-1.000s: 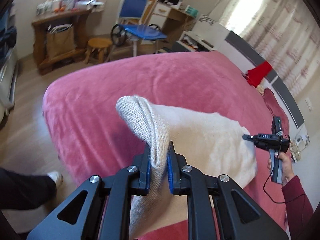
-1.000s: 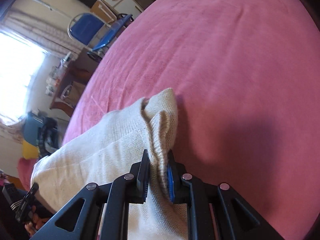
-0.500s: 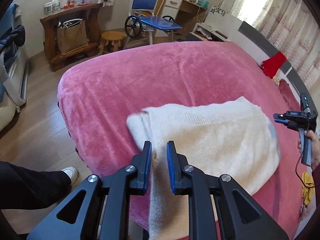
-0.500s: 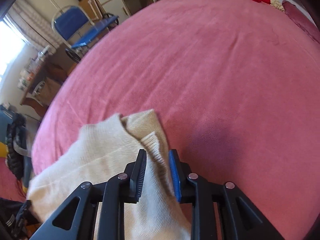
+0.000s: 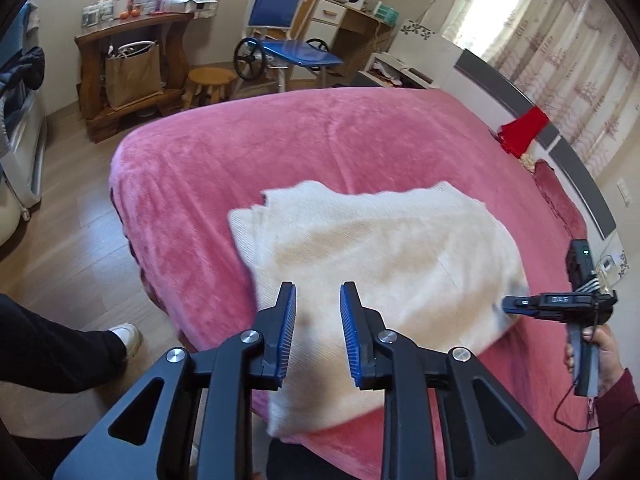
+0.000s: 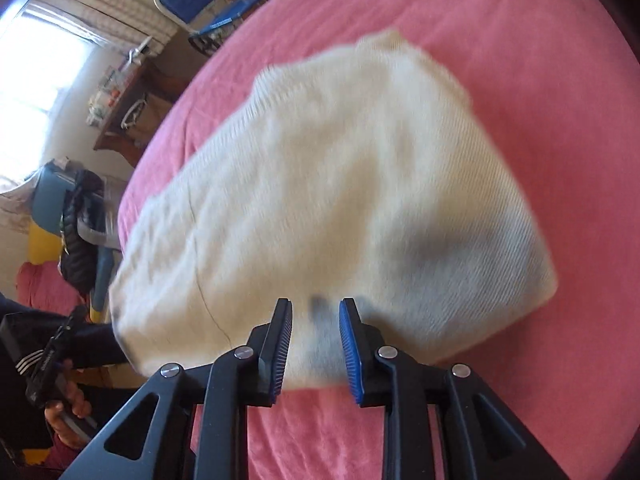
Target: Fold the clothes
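A cream knitted sweater [image 5: 380,248] lies folded in a flat bundle on the pink bed cover [image 5: 240,152]. My left gripper [image 5: 319,292] hovers over the bundle's near edge; its jaws are opening and nothing is between them. In the right wrist view the same sweater [image 6: 340,184] looks blurred. My right gripper [image 6: 314,308] stands open above its near edge, with no cloth between the pads. A hand holds the right gripper [image 5: 560,302] at the sweater's right side in the left wrist view. The left gripper [image 6: 44,356] shows at the lower left of the right wrist view.
The bed's left edge drops to a wooden floor, where a person's dark trouser leg and white shoe [image 5: 124,336] stand. Beyond the bed are a blue chair [image 5: 280,36], a wooden stool [image 5: 210,80] and a wooden side table [image 5: 132,32]. A red cloth [image 5: 520,132] lies by the headboard.
Both grippers let go of the sweater's raised edge and drew back toward its near side. The sweater dropped and now lies flat, folded over itself on the bed.
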